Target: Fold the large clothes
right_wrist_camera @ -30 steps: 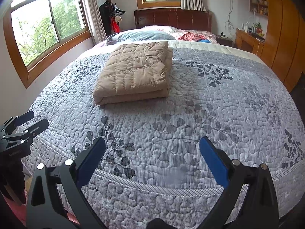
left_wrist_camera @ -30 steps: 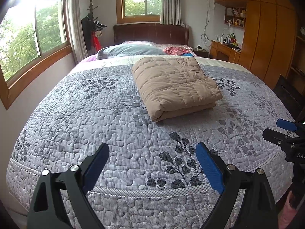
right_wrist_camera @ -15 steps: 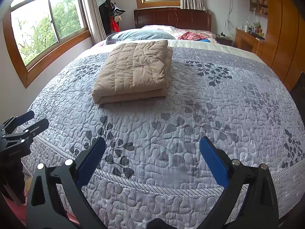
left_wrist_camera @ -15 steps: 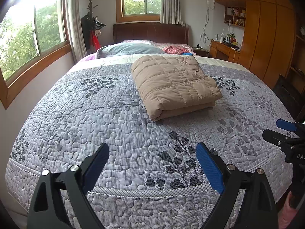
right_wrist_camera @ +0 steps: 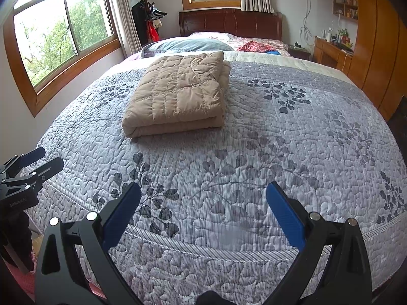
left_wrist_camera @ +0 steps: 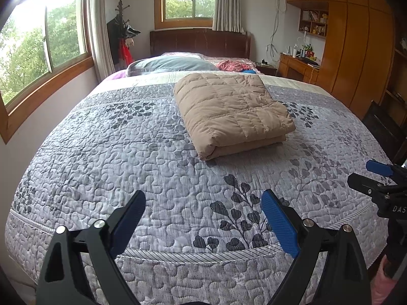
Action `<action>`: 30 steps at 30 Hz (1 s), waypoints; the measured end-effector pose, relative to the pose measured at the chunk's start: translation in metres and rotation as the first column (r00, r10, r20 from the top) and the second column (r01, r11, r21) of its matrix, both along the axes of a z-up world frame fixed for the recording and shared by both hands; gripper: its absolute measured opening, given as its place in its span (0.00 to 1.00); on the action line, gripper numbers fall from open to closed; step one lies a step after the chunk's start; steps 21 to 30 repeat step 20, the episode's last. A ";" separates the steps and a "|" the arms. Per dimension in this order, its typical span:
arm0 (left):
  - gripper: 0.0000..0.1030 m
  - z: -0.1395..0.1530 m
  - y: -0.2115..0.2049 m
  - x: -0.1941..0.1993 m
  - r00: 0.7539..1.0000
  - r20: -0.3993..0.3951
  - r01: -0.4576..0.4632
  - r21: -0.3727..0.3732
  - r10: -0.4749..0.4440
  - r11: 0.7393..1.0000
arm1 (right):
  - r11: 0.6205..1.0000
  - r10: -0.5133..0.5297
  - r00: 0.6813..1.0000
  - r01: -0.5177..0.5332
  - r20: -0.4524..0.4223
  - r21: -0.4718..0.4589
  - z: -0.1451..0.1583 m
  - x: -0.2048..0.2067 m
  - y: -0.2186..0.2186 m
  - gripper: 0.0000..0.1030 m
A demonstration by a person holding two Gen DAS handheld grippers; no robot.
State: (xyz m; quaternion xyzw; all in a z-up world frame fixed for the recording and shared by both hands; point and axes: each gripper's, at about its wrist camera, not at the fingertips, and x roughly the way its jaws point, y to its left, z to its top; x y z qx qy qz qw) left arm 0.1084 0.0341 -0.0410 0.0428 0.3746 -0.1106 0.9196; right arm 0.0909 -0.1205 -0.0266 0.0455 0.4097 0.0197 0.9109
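A tan quilted garment [left_wrist_camera: 232, 113] is seen lying folded into a compact rectangular bundle on the bed [left_wrist_camera: 101, 157], toward the headboard end and well apart from both claws. Its layers are stacked, with the rounded fold edge turned toward the foot of the bed and the looser edges on the side toward the wardrobe.

The left claw [left_wrist_camera: 203, 218] is held above the foot edge of the bed with its blue pads spread wide; nothing is gripped between them. The right claw [right_wrist_camera: 204, 209] is held likewise, wide open and empty, just beside the left one; each is caught at the margin of the other's view.

The folding itself is judged to be done, or very nearly so, since no sleeve or hem is seen trailing from the bundle. The step in hand is taken to be a standing-off from the finished fold.

Should a further fold or tidying be wanted, a long reach across the bedspread would be called for, with both claws brought to the near fold edge. The puffy filling is expected to spring back, so the layers would need to be pinched together firmly.
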 end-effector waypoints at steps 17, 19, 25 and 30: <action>0.90 -0.001 0.004 0.002 1.000 -0.016 0.003 -0.022 -0.003 1.000 | 1.000 0.006 1.000 -0.006 -0.013 0.000 -0.004 0.004 -0.004 0.95; 0.90 -0.002 0.004 0.002 1.000 -0.017 0.005 -0.022 -0.005 1.000 | 1.000 0.006 1.000 -0.006 -0.014 0.000 -0.004 0.005 -0.004 0.95; 0.90 -0.002 0.004 0.003 1.000 -0.017 0.005 -0.021 -0.006 1.000 | 1.000 0.006 1.000 -0.006 -0.015 0.000 -0.004 0.005 -0.004 0.95; 0.90 -0.002 0.004 0.003 1.000 -0.017 0.005 -0.021 -0.006 1.000 | 1.000 0.006 1.000 -0.006 -0.015 0.000 -0.004 0.005 -0.004 0.95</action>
